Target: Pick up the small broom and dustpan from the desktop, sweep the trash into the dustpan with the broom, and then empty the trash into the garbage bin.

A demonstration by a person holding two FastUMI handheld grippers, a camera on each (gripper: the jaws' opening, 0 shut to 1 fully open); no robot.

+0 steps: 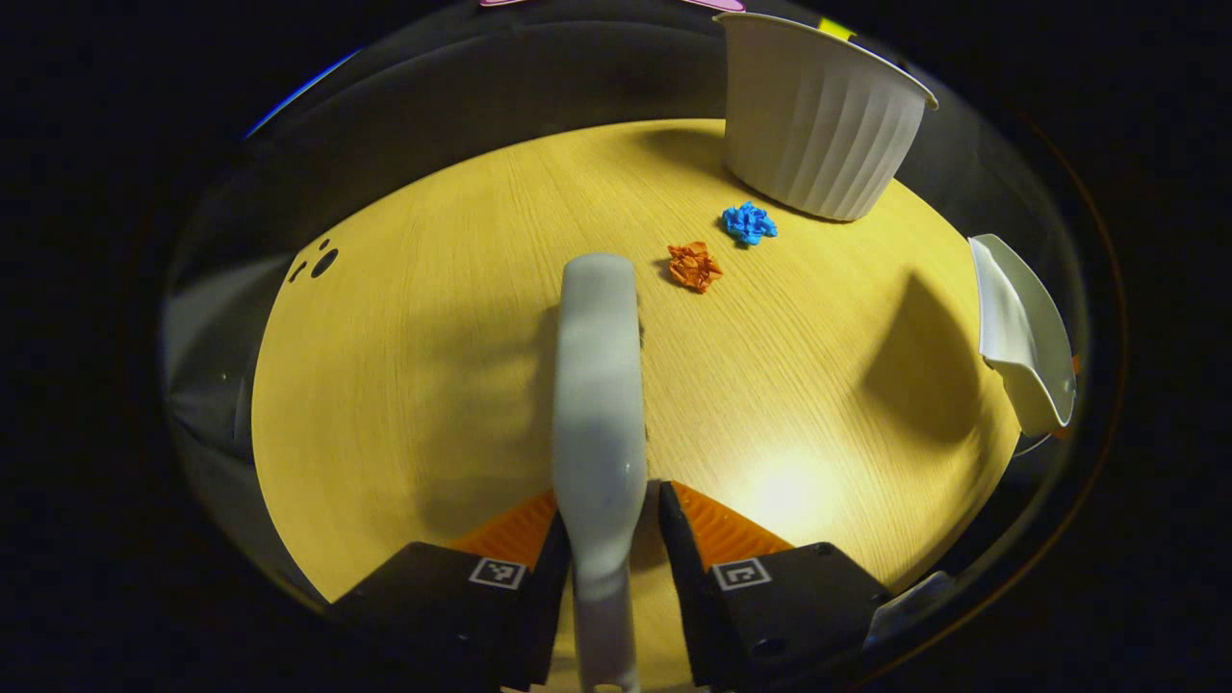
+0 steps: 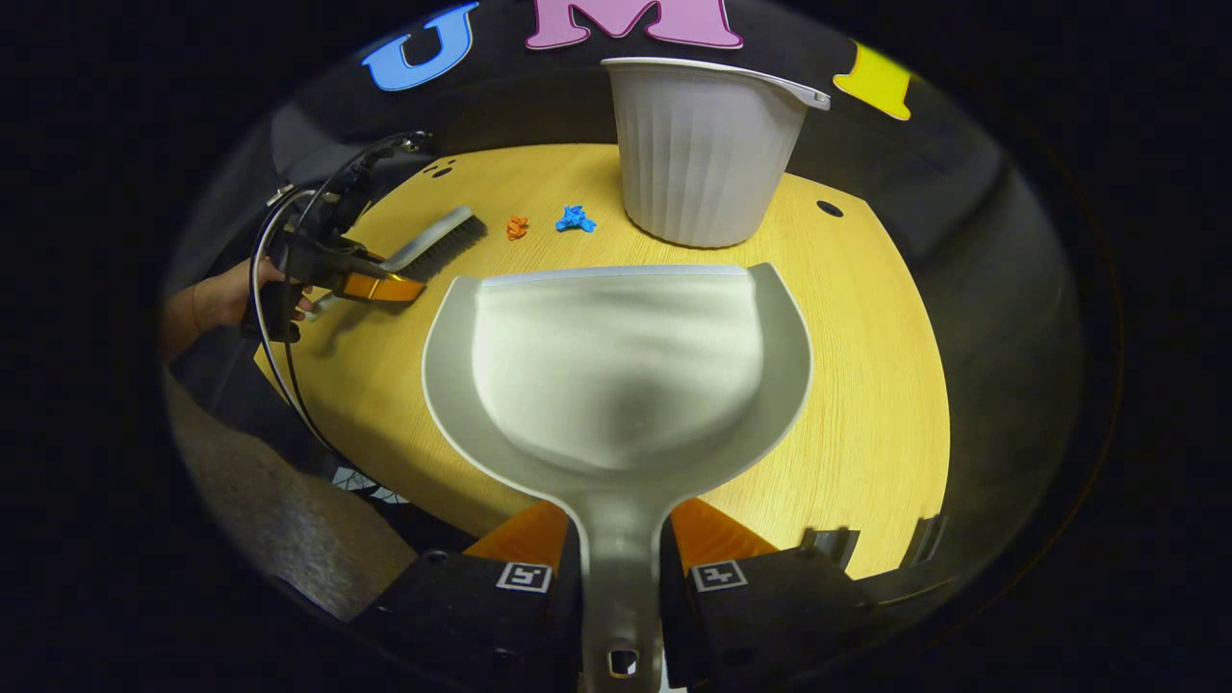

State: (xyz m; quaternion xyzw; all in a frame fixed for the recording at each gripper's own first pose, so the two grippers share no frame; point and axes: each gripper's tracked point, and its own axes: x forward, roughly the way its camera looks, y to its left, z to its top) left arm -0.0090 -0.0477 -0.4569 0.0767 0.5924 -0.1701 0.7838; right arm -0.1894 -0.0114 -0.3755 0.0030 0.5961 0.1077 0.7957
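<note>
The broom [image 1: 599, 404] is pinched by its grey handle between the left gripper's [image 1: 608, 525] jaws, held over the wooden table [image 1: 404, 385]. At one o'clock lie the orange scrap [image 1: 694, 266] and blue scrap [image 1: 749, 222], just before the white bin [image 1: 818, 115]. The right gripper [image 2: 618, 544] clamps the dustpan [image 2: 616, 375] by its handle.

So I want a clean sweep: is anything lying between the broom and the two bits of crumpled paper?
Nothing visible does. The broom in the left hand-held gripper points toward the orange scrap and blue scrap, with bare desktop between. The bin stands beyond them.
</note>
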